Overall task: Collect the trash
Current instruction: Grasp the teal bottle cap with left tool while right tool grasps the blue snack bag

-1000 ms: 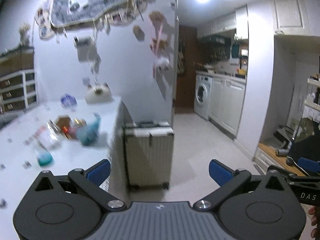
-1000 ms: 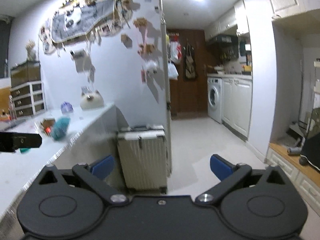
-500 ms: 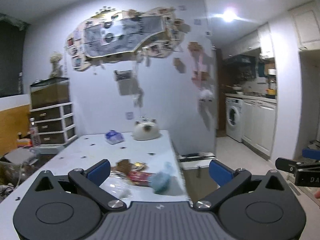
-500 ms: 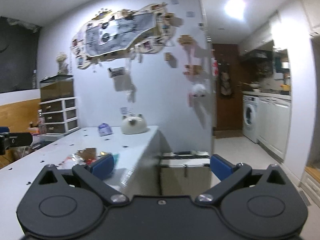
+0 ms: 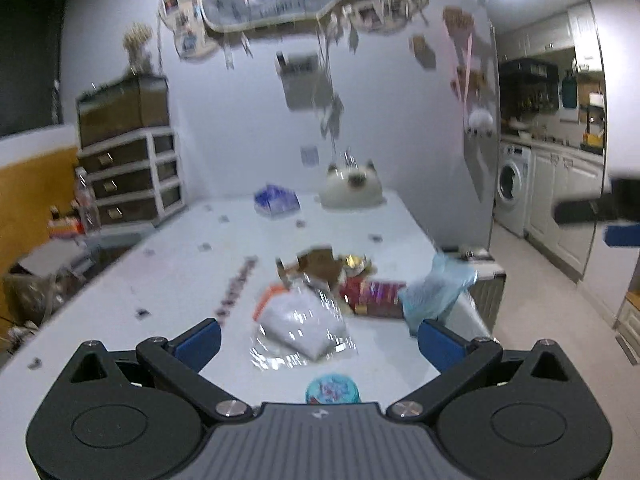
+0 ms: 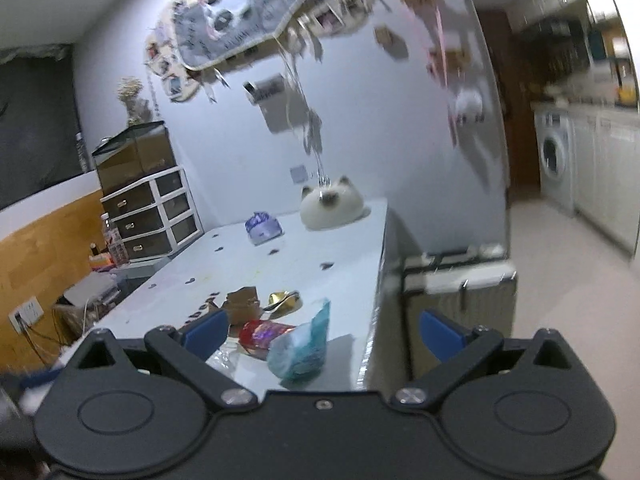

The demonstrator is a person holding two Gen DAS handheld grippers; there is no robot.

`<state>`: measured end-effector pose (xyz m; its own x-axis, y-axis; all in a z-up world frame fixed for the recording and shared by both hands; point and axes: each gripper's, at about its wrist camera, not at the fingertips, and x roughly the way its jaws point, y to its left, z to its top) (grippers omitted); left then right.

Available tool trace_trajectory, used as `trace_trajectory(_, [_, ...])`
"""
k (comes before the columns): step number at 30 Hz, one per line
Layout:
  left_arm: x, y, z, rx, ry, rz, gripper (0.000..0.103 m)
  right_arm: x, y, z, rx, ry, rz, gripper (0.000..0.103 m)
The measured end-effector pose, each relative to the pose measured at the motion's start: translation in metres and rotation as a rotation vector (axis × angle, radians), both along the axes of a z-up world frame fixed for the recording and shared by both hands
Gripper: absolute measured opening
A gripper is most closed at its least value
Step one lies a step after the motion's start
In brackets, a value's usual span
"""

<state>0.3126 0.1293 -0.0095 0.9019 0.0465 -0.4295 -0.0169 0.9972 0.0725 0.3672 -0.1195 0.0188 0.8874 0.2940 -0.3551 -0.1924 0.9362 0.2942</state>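
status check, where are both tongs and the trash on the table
Left tongs open, empty, over clear plastic wrapper. Right tongs open, empty, near teal bag at table edge. Red wrapper untouched; nothing blocking.

A loose cluster of trash lies near the right edge of the white table [image 5: 168,280]. Nearest the camera sits a small round teal lid [image 5: 332,389], flat on the surface. Just beyond it rests a crinkled clear plastic bag [image 5: 300,326] with an orange strip at its left side. Behind that are a torn brown cardboard piece [image 5: 316,266], a crumpled gold foil wrapper [image 5: 356,262] and a red snack wrapper [image 5: 374,298]. A pale blue plastic bag [image 5: 436,294] stands crumpled at the table's edge, touching the red wrapper.
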Motion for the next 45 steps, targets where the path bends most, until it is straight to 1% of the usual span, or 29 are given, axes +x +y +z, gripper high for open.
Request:
trace_trajectory(1, [0.007, 0.001, -0.007, -0.006, 0.022, -0.011, 0.103, 0.011, 0.003, -0.005, 0.026, 0.024, -0.001, 0.102])
trace_trajectory(2, [0.014, 0.003, -0.016, -0.013, 0.048, -0.025, 0.103, 0.021, 0.006, -0.010, 0.045, 0.046, -0.006, 0.099])
trace_trajectory(4, [0.026, 0.005, -0.028, -0.022, 0.086, -0.036, 0.103, 0.042, 0.013, -0.020, 0.072, 0.087, -0.018, 0.095])
trace_trajectory(8, [0.039, 0.011, -0.049, -0.067, 0.142, -0.054, 0.100, 0.079, 0.029, -0.039, 0.110, 0.171, -0.009, 0.092])
trace_trajectory(10, [0.043, 0.015, -0.056, -0.100, 0.174, -0.074, 0.092, 0.091, 0.039, -0.045, 0.107, 0.195, 0.000, 0.092])
trace_trajectory(11, [0.045, 0.016, -0.059, -0.115, 0.185, -0.079, 0.090, 0.096, 0.045, -0.048, 0.105, 0.208, 0.006, 0.092])
trace_trajectory(13, [0.047, 0.019, -0.063, -0.131, 0.193, -0.079, 0.087, 0.106, 0.054, -0.057, 0.110, 0.234, 0.011, 0.091])
trace_trajectory(14, [0.047, 0.020, -0.064, -0.131, 0.194, -0.078, 0.086, 0.112, 0.059, -0.062, 0.116, 0.250, 0.014, 0.088])
trace_trajectory(16, [0.048, 0.020, -0.066, -0.126, 0.185, -0.080, 0.084, 0.119, 0.066, -0.071, 0.124, 0.271, 0.007, 0.084])
trace_trajectory(19, [0.053, 0.019, -0.068, -0.116, 0.172, -0.079, 0.080, 0.126, 0.075, -0.084, 0.133, 0.300, 0.004, 0.081])
trace_trajectory(21, [0.055, 0.018, -0.070, -0.105, 0.174, -0.075, 0.077, 0.128, 0.079, -0.089, 0.131, 0.300, 0.009, 0.078])
trace_trajectory(23, [0.058, 0.015, -0.073, -0.097, 0.180, -0.077, 0.077, 0.127, 0.079, -0.091, 0.127, 0.295, -0.001, 0.069])
trace_trajectory(24, [0.059, 0.014, -0.074, -0.093, 0.186, -0.078, 0.076, 0.127, 0.079, -0.092, 0.130, 0.299, -0.004, 0.066])
trace_trajectory(26, [0.061, 0.011, -0.077, -0.081, 0.195, -0.083, 0.076, 0.129, 0.077, -0.094, 0.136, 0.322, 0.002, 0.049])
trace_trajectory(27, [0.062, 0.010, -0.078, -0.077, 0.198, -0.082, 0.075, 0.128, 0.077, -0.096, 0.133, 0.329, 0.008, 0.048])
trace_trajectory(29, [0.064, 0.009, -0.081, -0.078, 0.203, -0.071, 0.075, 0.125, 0.077, -0.096, 0.107, 0.322, 0.014, 0.042])
trace_trajectory(31, [0.066, 0.009, -0.083, -0.080, 0.212, -0.064, 0.068, 0.119, 0.077, -0.095, 0.086, 0.311, 0.019, 0.040])
trace_trajectory(32, [0.066, 0.009, -0.084, -0.075, 0.207, -0.058, 0.067, 0.115, 0.078, -0.094, 0.070, 0.302, 0.025, 0.039])
trace_trajectory(34, [0.066, 0.010, -0.084, -0.068, 0.204, -0.046, 0.058, 0.105, 0.080, -0.092, 0.036, 0.280, 0.050, 0.038])
trace_trajectory(35, [0.066, 0.011, -0.084, -0.078, 0.202, -0.040, 0.056, 0.100, 0.081, -0.092, 0.019, 0.265, 0.065, 0.037])
trace_trajectory(36, [0.065, 0.012, -0.083, -0.091, 0.200, -0.038, 0.050, 0.094, 0.081, -0.091, 0.005, 0.251, 0.077, 0.037])
trace_trajectory(40, [0.062, 0.015, -0.081, -0.113, 0.192, -0.036, 0.049, 0.069, 0.078, -0.092, -0.044, 0.181, 0.081, 0.036])
trace_trajectory(43, [0.055, 0.016, -0.076, -0.132, 0.181, -0.037, 0.049, 0.055, 0.075, -0.094, -0.072, 0.159, 0.078, 0.035])
trace_trajectory(45, [0.051, 0.017, -0.073, -0.149, 0.174, -0.037, 0.049, 0.043, 0.074, -0.092, -0.088, 0.125, 0.079, 0.035])
